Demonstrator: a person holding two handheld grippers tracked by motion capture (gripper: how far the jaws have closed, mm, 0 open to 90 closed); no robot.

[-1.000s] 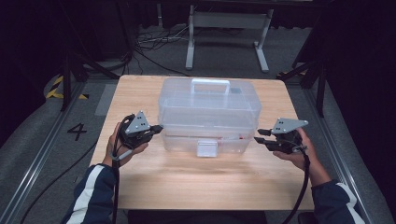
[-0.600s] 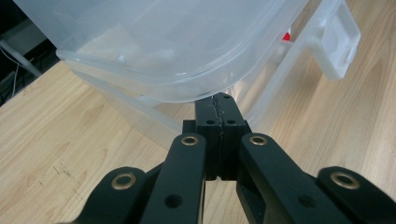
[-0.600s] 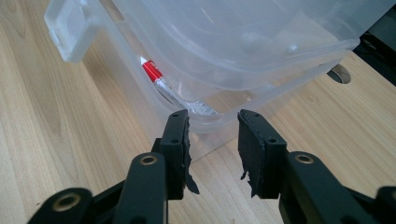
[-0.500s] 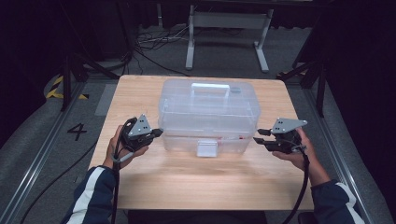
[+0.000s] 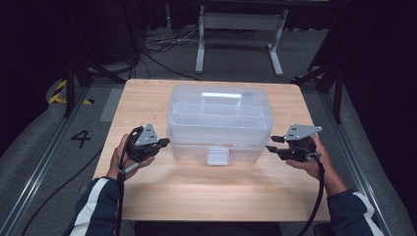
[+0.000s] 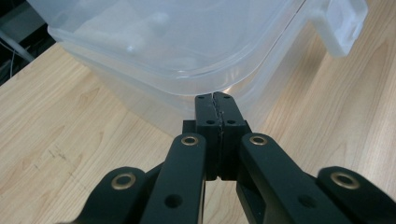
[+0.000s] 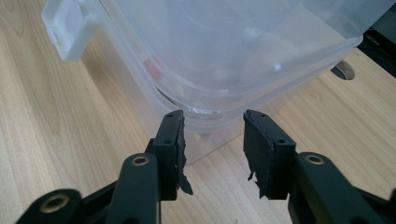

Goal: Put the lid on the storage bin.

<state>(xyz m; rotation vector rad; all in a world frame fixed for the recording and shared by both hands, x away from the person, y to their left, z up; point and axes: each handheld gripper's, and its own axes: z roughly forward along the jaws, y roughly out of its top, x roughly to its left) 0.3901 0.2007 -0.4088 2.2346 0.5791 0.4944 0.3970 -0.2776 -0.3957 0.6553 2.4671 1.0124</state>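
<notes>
The left gripper [image 5: 147,142] sits at the near left corner of the box [image 5: 220,120], its jaws pressed together with nothing between them; in the left gripper view [image 6: 215,100] the tips sit right at the corner under the lid's rim, though whether they touch the plastic I cannot tell. Compared with a second ago, this hand has edged slightly nearer the person while keeping close to that corner.

The box, clear plastic with a lid, a top handle and a front latch [image 5: 218,156], stands in the middle of the worktop [image 5: 211,191], unmoved across the pictures.

The right gripper [image 5: 275,148] is at the near right corner. Its jaws have just been opening and stand spread, nothing between them; the right gripper view [image 7: 212,123] shows the box corner just ahead of the gap. The hand itself has kept its place. My reading is that both grippers are being set up at opposite ends, likely to work the lid or steady the box, and the latch is still down.

The worktop is pale wood, bare apart from the box. Around it are a grey floor, cables, a metal stand behind, yellow-black tape and a painted "4" [image 5: 81,138] at the left.
</notes>
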